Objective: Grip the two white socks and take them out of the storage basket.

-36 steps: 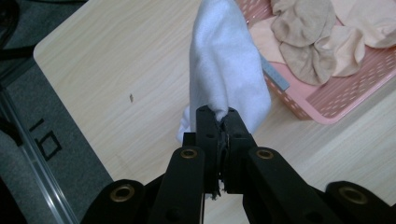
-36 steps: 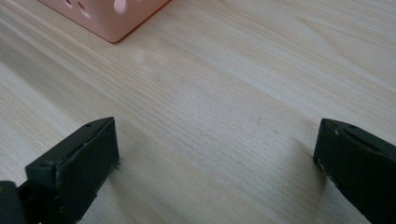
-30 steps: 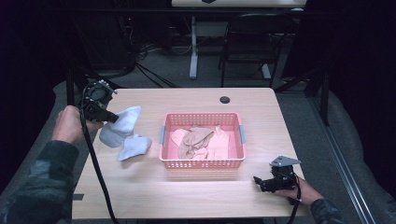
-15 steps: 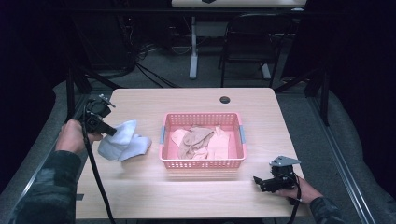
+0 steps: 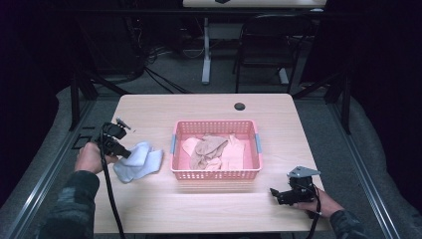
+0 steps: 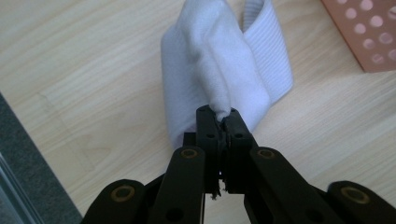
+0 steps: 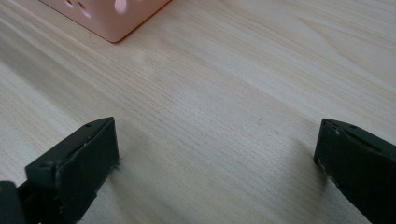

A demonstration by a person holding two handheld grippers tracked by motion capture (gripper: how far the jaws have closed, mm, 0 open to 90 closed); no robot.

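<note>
Softly bunched, the pale blue cloth [image 6: 224, 70] is a fleecy thing with a ribbed band along one edge, and it lies heaped on the smooth light-wood table [image 5: 209, 209] just ahead of my left gripper [image 6: 223, 122]. Its black jaws are pressed together on a pinched fold of that cloth, the rest spilling out beyond the tips. Past the cloth, off to that gripper's right, stands the pink plastic basket [image 5: 215, 174], its walls a grid of small holes, with crumpled beige and pink garments [image 5: 211, 149] inside. My right gripper [image 7: 215, 154] rests low over bare wood near the basket's corner, jaws spread wide with nothing between them. Since a second ago my left hand has come down, and the cloth, then hanging, now sits on the table.
</note>
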